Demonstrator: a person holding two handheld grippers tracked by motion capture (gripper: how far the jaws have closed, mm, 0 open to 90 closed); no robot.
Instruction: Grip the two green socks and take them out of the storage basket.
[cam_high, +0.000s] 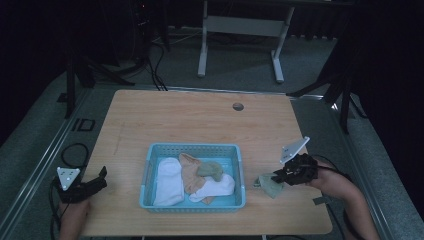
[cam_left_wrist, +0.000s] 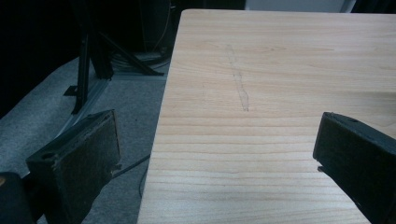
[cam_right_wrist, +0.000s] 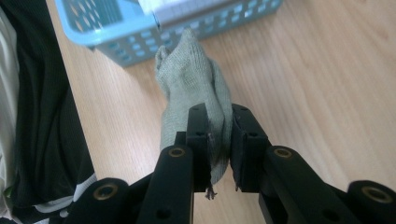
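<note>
Green sock (cam_right_wrist: 194, 79) pinched in right tongs (cam_right_wrist: 219, 135), left tongs (cam_left_wrist: 215, 154) open, empty, four socks in one basket (cam_high: 150, 150)

The high view is dim and slightly grainy — the wooden table (cam_high: 210, 125) catches soft overhead light while the surroundings sink into near black. Both gripper views are brighter, with a pale sheen on the wood; the nearest jaws look soft and out of focus.
</note>
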